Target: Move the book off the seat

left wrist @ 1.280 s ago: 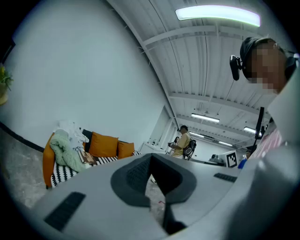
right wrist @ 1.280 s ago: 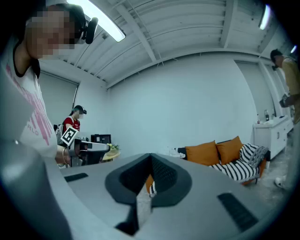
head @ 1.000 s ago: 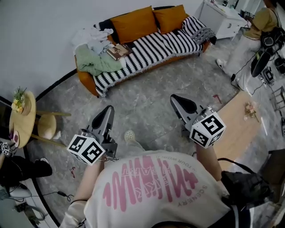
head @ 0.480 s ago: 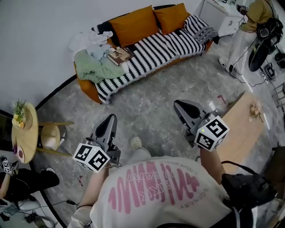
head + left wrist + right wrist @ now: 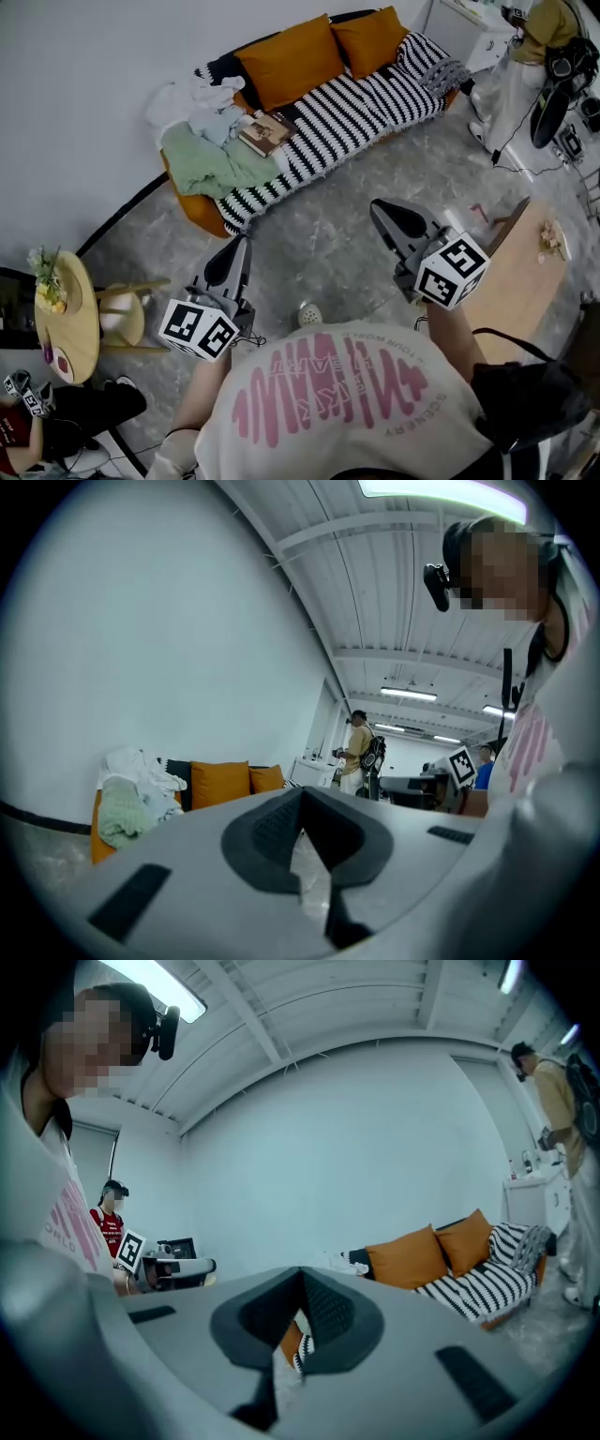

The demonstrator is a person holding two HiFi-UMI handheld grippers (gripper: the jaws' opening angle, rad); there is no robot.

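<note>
The book [image 5: 267, 133] lies flat on the striped seat of the orange sofa [image 5: 347, 103], just right of a green blanket [image 5: 202, 161]. Both grippers hang over the grey floor in front of the sofa, well short of it. My left gripper [image 5: 238, 247] points at the sofa's left end, its jaws shut with nothing between them [image 5: 302, 797]. To the right of it, my right gripper [image 5: 383, 212] is also shut and empty [image 5: 302, 1281]. The orange cushions [image 5: 220, 782] and the striped cover [image 5: 480, 1283] show in the gripper views, but the book does not.
A round wooden side table [image 5: 67, 314] with flowers and a stool [image 5: 125, 317] stand at the left. A low wooden table [image 5: 511, 272] is at the right. A person [image 5: 525, 70] stands by a white cabinet [image 5: 483, 39]; another person [image 5: 37, 427] is at bottom left. White clothes [image 5: 192, 94] are heaped on the sofa.
Both grippers and the person holding them have moved forward toward the sofa, which now sits nearer in the head view. Both pairs of jaws have stayed shut.
</note>
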